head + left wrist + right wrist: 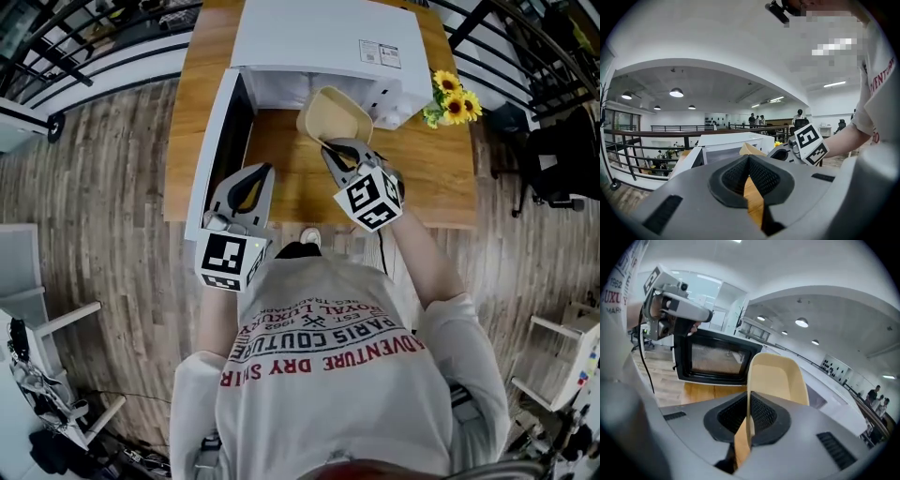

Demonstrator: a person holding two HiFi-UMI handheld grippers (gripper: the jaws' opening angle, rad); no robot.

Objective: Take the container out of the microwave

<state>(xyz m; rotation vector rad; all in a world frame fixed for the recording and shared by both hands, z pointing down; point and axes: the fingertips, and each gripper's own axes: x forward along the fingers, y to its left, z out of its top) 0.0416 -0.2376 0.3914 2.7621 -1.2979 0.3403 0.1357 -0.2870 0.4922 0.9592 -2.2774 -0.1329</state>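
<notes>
Right gripper [330, 146] pinches the rim of the beige oval plastic container [334, 114], tilted in air just outside the white microwave [319, 37] mouth, at its 6 o'clock, prob. to clear the open door [214, 150]. Left gripper [246, 187], jaws together & empty, hangs at 8 o'clock.

Microwave [323, 42] at rear of table [431, 178]; door [211, 150] open at its left; flowers [453, 98] at its right; container [335, 115] before the opening, in right gripper [339, 150]; left gripper [247, 186] beside door
</notes>
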